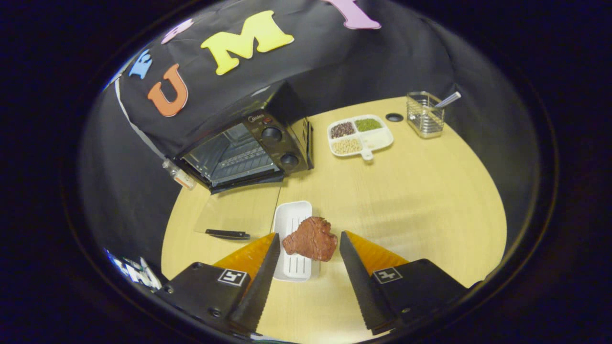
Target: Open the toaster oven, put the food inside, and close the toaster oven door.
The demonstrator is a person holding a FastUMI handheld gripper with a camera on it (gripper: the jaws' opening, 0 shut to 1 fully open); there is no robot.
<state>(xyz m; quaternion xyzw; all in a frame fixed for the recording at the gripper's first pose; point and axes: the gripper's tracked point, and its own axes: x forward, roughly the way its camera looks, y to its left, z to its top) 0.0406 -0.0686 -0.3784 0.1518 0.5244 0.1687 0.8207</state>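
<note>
A reddish-brown slab of meat (pixel 311 241) lies on a white slotted tray (pixel 292 215) and overhangs the tray's right rim. My gripper (pixel 310 234) is open, and the meat sits between the two fingertips, close to both, with neither visibly pressing on it. Beyond the tray stands the black toaster oven (pixel 282 138). Its glass door (pixel 239 210) is folded down flat onto the table, with the dark handle (pixel 228 234) just left of my left finger (pixel 265 267). The oven's wire rack (pixel 236 160) shows inside the lit cavity.
On the round wooden table (pixel 420 200), a white divided dish of beans and grains (pixel 359 134) sits to the right of the oven. A wire basket holding a utensil (pixel 424 114) stands further right, with a small dark disc (pixel 394 117) beside it.
</note>
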